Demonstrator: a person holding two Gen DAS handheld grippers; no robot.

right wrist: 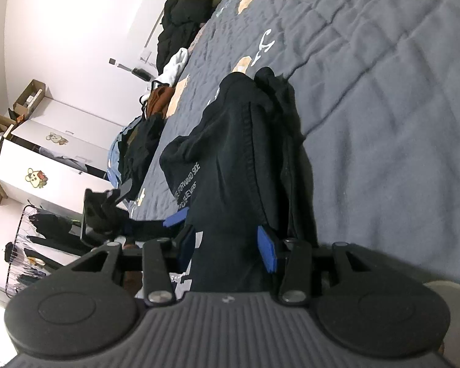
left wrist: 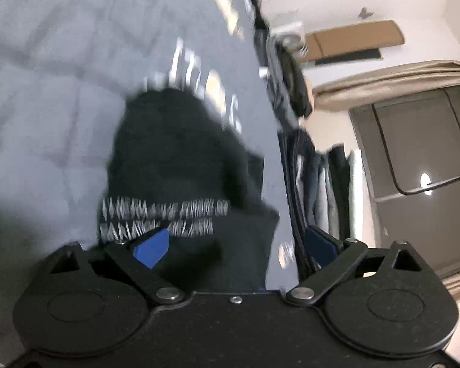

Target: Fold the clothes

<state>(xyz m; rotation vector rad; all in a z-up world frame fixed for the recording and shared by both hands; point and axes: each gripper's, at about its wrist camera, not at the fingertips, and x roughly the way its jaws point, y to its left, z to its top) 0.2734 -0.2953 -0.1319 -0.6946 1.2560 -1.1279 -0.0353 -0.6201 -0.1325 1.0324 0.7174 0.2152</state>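
Left wrist view, blurred by motion. A quilted grey-blue bedspread point(left wrist: 61, 70) with soft stitched squares and pale printed marks fills the left and centre. On it lies a black garment point(left wrist: 174, 159), matte knit, bunched into a rounded heap, with two lines of white lettering across its near part; the letters are too smeared to read. The left gripper point(left wrist: 239, 245) is black plastic with round pivot housings and blue pads. Its jaws stand wide apart, one blue pad point(left wrist: 151, 247) over the garment's near edge, the other at the bed's edge on the right. The cloth lies between and ahead of the jaws, and neither pad presses on it. Right of the bed hangs a row of dark clothes point(left wrist: 306, 165) against a white wall.

Right wrist view, sharp. The same black garment point(right wrist: 239, 159) runs as a long, draped ridge from the bedspread point(right wrist: 383, 107) toward the camera, with a stitched seam along its length and small white print near the left fold. The right gripper point(right wrist: 227, 242) has a ribbed grey body and black linkages; its jaws are half closed with the gathered cloth clamped between the blue pads point(right wrist: 266, 253). Along the bed's left edge sit piles of dark, white and rust-coloured clothes point(right wrist: 168, 70). The left gripper point(right wrist: 156, 224) reaches in from the left, just beside the garment.
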